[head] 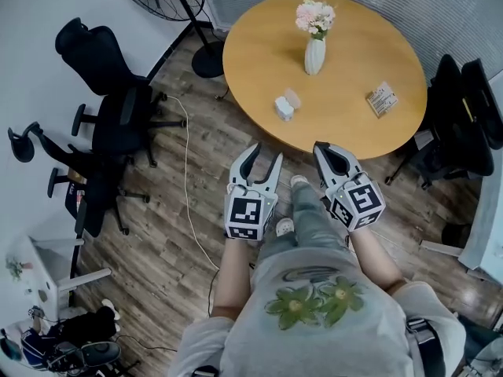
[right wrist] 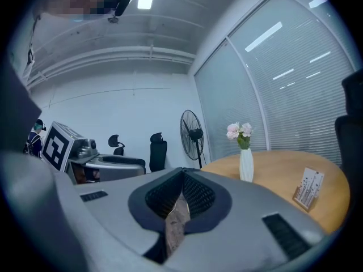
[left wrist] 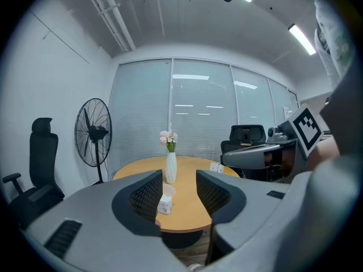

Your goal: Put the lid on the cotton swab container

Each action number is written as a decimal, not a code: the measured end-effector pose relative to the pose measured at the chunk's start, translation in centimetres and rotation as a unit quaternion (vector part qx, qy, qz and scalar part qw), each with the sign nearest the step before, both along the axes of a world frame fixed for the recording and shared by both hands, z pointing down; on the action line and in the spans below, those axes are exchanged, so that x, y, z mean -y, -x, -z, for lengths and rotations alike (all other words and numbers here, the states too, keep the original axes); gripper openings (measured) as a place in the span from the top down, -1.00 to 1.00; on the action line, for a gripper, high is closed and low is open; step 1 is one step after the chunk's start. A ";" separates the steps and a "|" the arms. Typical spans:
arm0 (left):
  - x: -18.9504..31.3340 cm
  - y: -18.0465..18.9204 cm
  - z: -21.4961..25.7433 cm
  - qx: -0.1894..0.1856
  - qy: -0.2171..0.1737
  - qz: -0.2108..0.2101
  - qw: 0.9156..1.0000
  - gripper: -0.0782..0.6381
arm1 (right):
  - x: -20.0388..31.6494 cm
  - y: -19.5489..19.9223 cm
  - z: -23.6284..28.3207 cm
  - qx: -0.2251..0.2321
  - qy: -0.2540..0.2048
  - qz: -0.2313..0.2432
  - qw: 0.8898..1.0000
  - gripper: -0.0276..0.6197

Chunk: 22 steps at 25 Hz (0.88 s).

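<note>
Cotton swab container (head: 283,109) near front edge of table (head: 259,22), lid (head: 293,96) just beside it, bare wood around, vase (head: 314,55) behind. Left gripper (head: 265,155) partly open, empty. Right gripper (head: 322,148) closed, empty. Both are short of the table.

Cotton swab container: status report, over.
Both short of the table: left gripper open, empty; right gripper shut, empty. On its near side, cotton swab container, lid off beside it. Nothing in the way; vase farther back.

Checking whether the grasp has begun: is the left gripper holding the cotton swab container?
No: the left gripper is open and empty, and the cotton swab container sits farther off on the table.
</note>
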<state>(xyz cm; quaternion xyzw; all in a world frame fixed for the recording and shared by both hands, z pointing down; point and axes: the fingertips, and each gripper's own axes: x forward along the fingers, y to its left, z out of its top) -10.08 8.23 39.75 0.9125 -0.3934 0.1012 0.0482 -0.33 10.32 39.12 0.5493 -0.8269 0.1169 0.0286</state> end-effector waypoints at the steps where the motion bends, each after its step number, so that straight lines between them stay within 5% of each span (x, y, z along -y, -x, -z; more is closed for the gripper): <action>1: 0.7 0.0 -0.4 0.007 0.003 -0.002 1.000 0.24 | 0.8 -0.1 -0.3 0.001 0.002 0.000 1.000 0.90; 12: 8.4 -3.4 -3.9 0.095 0.016 -0.039 0.995 0.01 | 9.5 -2.8 -1.3 0.018 0.034 0.025 0.999 0.57; 15: 9.6 -4.7 -6.5 0.124 0.042 -0.061 0.989 -0.26 | 11.6 -3.5 -2.5 0.022 0.060 0.035 0.997 0.36; 22: 12.4 -6.5 -10.3 0.156 0.072 -0.081 0.982 -0.36 | 15.3 -5.0 -4.4 0.031 0.089 0.054 0.994 0.35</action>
